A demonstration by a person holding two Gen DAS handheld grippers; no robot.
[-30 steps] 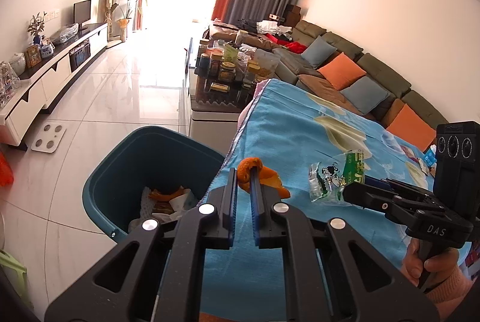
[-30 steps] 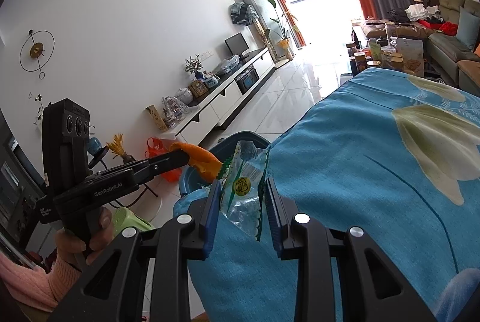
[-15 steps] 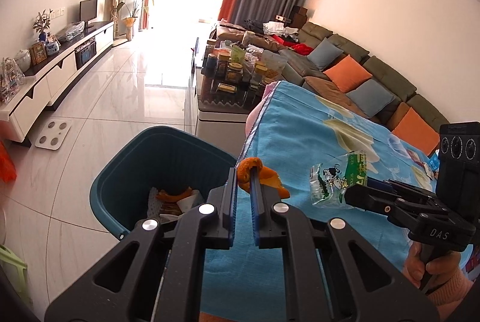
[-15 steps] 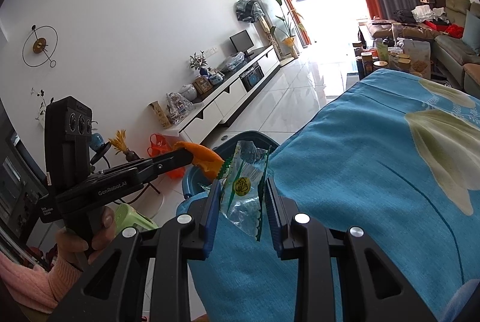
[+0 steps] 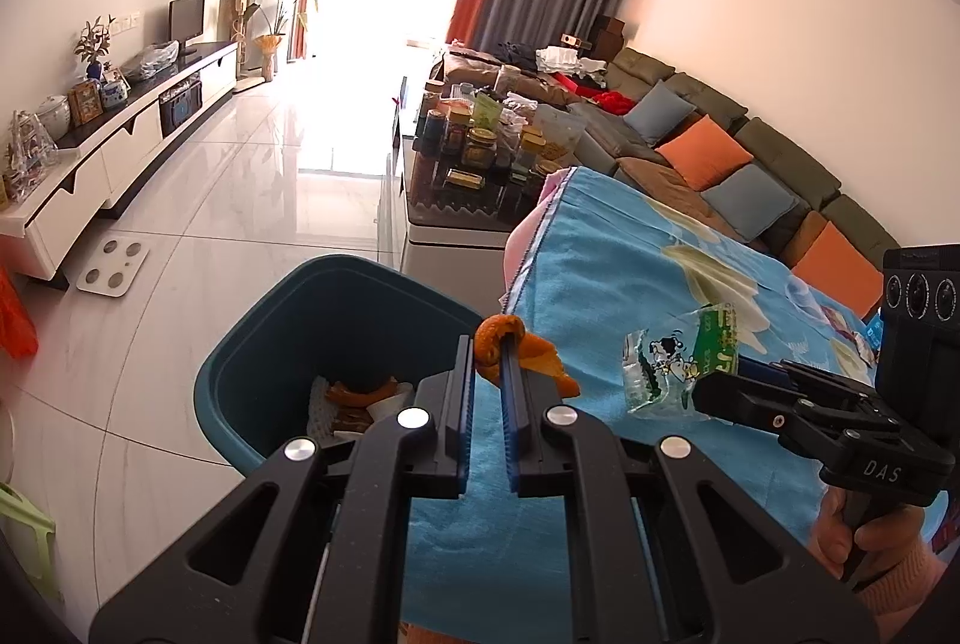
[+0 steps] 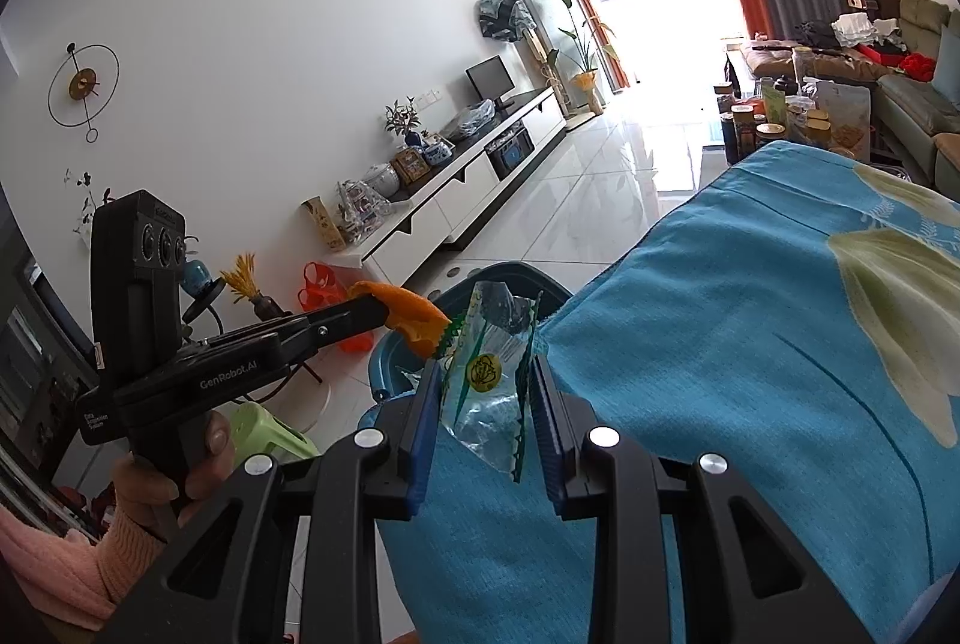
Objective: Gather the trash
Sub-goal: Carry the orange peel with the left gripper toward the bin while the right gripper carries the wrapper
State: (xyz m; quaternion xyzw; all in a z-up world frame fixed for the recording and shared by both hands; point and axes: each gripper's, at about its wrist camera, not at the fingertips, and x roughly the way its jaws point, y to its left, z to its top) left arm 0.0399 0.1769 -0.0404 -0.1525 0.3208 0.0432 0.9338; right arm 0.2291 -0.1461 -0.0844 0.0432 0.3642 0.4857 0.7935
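We note the orange peel [image 5: 501,344] pinched between the nearly closed jaws of the left gripper [image 5: 486,344], held in the air just past the near-left corner of the table, beside the rim of the teal bin [image 5: 288,326]; in the right wrist view the same peel [image 6: 414,314] sticks out from the tip of that gripper [image 6: 384,311], over the bin [image 6: 390,353]; the bin stands on the white tiled floor [image 5: 198,200], against the left edge of the table, and already holds orange peel scraps and crumpled white paper [image 5: 354,401]. We record the clear plastic wrapper [image 6: 486,380], printed in green with a yellow round mark, clamped between the partly spread jaws of the right gripper [image 6: 483,392]; it sits above the left edge of the blue flowered tablecloth [image 6: 750,344], near the bin; from the left wrist view the wrapper [image 5: 678,362] shows a cartoon print and juts from the right gripper [image 5: 699,392], which a hand [image 5: 852,542] in a pink sleeve grips. Farther out, along the far edge of the tablecloth, stands a low table crowded with jars [image 5: 480,146]; beyond it a long sofa [image 5: 720,146] with orange and blue cushions; along the opposite wall, a white TV cabinet [image 5: 120,146].
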